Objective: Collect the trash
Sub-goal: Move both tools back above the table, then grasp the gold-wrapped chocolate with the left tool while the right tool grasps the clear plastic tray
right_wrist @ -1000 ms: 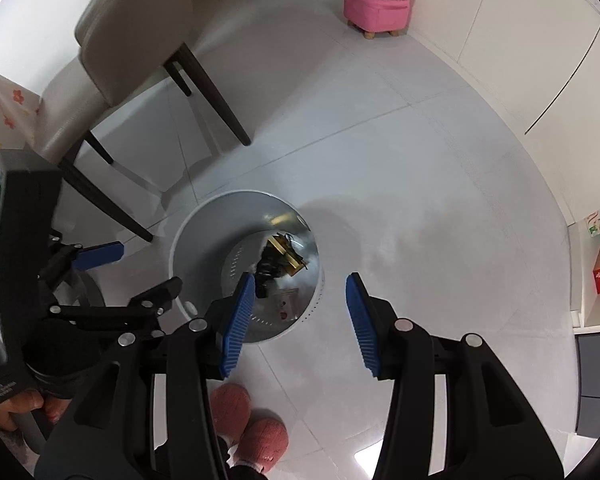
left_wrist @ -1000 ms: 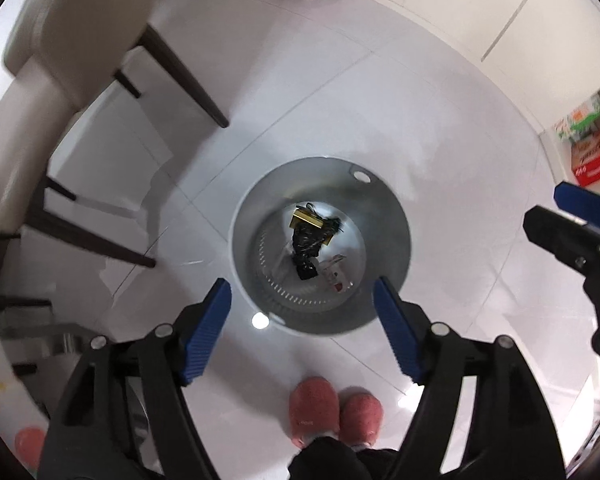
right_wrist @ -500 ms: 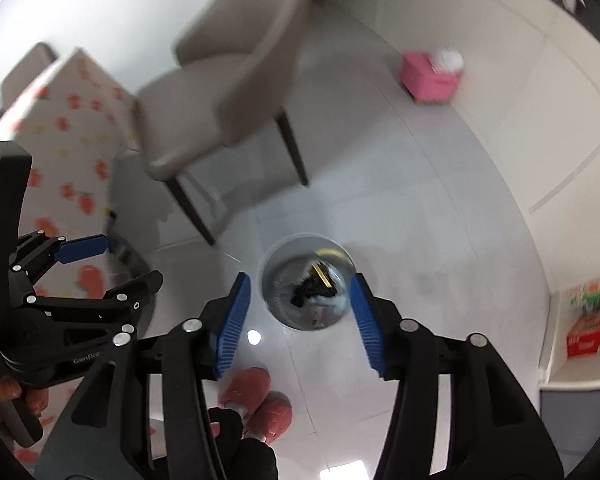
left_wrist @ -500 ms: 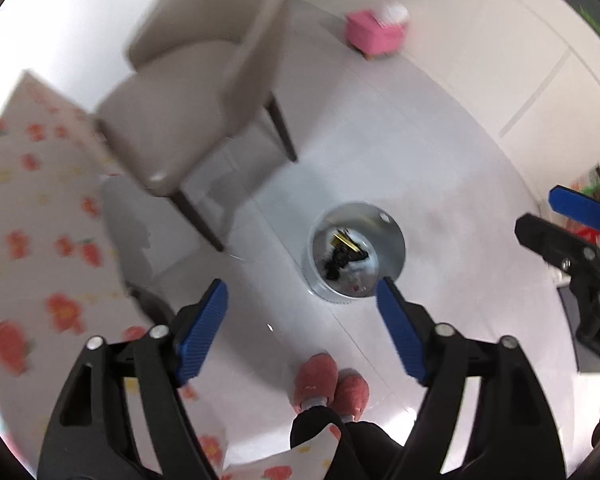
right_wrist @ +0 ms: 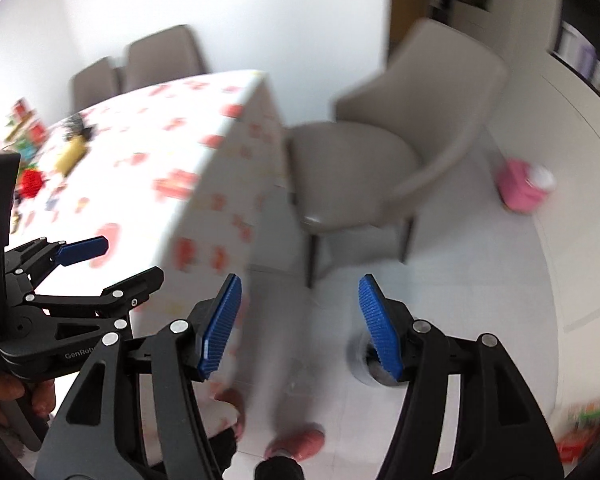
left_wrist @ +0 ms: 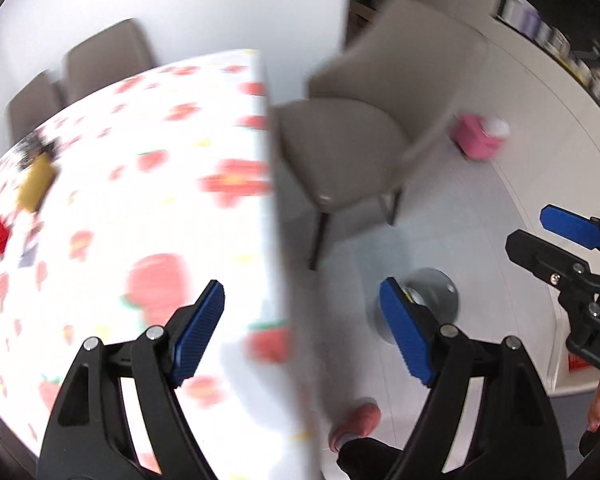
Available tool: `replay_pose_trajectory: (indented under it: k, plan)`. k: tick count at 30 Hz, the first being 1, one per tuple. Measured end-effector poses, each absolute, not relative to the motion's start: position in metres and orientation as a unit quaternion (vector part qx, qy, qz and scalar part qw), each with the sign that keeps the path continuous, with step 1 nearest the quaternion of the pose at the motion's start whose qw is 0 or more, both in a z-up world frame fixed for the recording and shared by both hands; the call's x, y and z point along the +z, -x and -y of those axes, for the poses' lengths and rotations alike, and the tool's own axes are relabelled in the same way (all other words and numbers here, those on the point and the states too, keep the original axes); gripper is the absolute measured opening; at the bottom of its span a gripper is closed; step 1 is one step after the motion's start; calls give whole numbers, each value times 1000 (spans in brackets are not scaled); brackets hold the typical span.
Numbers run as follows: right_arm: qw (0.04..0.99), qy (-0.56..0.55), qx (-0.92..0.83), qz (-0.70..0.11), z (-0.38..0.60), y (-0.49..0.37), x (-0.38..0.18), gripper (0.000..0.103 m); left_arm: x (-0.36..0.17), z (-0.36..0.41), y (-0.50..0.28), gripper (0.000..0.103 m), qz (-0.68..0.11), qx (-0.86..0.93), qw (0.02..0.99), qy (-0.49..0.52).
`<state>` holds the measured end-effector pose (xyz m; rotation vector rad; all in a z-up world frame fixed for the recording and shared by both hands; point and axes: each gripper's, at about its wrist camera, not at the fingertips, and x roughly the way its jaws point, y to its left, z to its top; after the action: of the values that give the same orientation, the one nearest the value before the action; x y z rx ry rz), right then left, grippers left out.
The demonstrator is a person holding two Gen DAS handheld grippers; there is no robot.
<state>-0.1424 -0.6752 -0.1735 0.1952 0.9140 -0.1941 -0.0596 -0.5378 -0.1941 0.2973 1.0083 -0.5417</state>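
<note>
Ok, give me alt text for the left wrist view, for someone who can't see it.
Open, empty black left tongs with blue pads hang over the edge of a white strawberry-print tablecloth. A grey upholstered chair and round metal trash bin are on the pale floor; the right tongs show at right.

Three chairs [right_wrist: 352, 168], one bin [left_wrist: 436, 296]

Both views bright, even indoor light. Heavy motion blur over table [left_wrist: 148, 184], chair [right_wrist: 352, 176] and floor [right_wrist: 460, 280]; tongs [left_wrist: 302, 336] stay sharp. White cloth near overexposed. Fisheye bends edges, dark corners. Soft shadow under chair.
</note>
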Motion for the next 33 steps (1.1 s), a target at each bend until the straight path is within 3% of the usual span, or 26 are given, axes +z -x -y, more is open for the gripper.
replay_pose_trajectory:
  k: [15,33]
  plan:
    - [899,-63,18,-434,427,-3,-140,59,-146,269,-47,80,-463,-164,866,-91]
    - [880,34,154,-447,300,-107,-137,59,-153,128,-91,80,-484,-20,875,-22]
